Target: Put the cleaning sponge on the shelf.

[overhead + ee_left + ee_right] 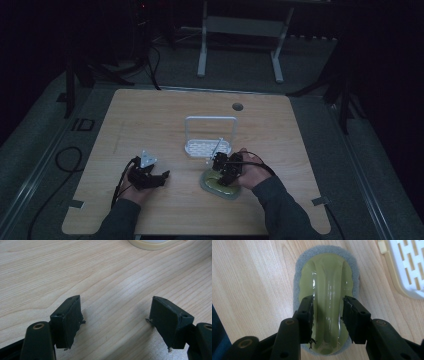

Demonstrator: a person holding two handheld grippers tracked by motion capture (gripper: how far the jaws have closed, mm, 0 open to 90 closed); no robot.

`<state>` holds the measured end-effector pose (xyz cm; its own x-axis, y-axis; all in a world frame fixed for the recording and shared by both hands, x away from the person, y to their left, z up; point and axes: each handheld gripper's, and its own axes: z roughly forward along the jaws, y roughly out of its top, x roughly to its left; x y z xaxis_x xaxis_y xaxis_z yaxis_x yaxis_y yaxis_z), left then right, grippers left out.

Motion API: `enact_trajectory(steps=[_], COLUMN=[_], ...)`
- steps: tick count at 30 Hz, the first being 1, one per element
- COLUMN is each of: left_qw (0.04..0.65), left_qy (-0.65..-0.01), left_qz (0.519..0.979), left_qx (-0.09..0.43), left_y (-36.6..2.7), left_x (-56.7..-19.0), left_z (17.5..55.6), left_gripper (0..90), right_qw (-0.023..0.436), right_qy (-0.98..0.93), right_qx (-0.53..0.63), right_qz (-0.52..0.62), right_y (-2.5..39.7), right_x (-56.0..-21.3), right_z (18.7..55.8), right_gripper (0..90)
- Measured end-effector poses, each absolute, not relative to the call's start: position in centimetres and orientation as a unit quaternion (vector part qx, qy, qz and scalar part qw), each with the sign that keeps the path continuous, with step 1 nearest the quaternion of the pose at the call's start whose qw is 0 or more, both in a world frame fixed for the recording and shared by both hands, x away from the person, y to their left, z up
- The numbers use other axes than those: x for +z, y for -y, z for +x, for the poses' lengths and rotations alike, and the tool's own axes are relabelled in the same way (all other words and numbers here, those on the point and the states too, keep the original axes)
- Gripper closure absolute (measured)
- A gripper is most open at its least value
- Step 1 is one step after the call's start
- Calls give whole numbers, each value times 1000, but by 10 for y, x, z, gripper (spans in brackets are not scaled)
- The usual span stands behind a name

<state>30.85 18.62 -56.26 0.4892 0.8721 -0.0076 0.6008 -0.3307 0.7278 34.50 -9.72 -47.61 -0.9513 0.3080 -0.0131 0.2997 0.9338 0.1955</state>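
Note:
A scrubbing pad (324,272) with an olive-green plastic grip on a grey sponge base lies flat on the wooden table (150,115). My right gripper (328,312) stands over it, its two jaws pressed against either side of the raised green ridge. In the high view the pad (220,186) sits at the front centre, under the right gripper (226,175). My left gripper (116,317) is open, jaws wide apart over bare wood, holding nothing. It rests at the front left (162,176), pointing toward the pad.
A white slotted rack (210,146) with a tall wire handle stands just behind the pad; its cream rim (409,267) lies close to the right gripper and its edge (150,243) shows ahead of the left gripper. A cable hole (238,106) sits near the table's far edge.

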Motion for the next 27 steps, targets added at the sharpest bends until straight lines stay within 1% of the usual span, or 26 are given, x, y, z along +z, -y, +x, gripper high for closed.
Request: enact_trajectory(steps=[14, 25, 27], left_qw=[344, 344, 344], left_qy=[-465, -465, -465], left_qz=[791, 791, 791], left_qx=[197, 197, 197], left_y=[-186, -186, -186], left_x=[-563, -563, -563], left_z=[309, 309, 309], left_gripper=[260, 260, 260], right_qw=[10, 6, 3], right_qy=[-987, -989, -990], right_qx=[65, 51, 46], right_qz=[146, 135, 134], right_y=[94, 90, 88], right_x=[-476, -478, -478], right_z=[351, 353, 353], right_gripper=[634, 638, 653])
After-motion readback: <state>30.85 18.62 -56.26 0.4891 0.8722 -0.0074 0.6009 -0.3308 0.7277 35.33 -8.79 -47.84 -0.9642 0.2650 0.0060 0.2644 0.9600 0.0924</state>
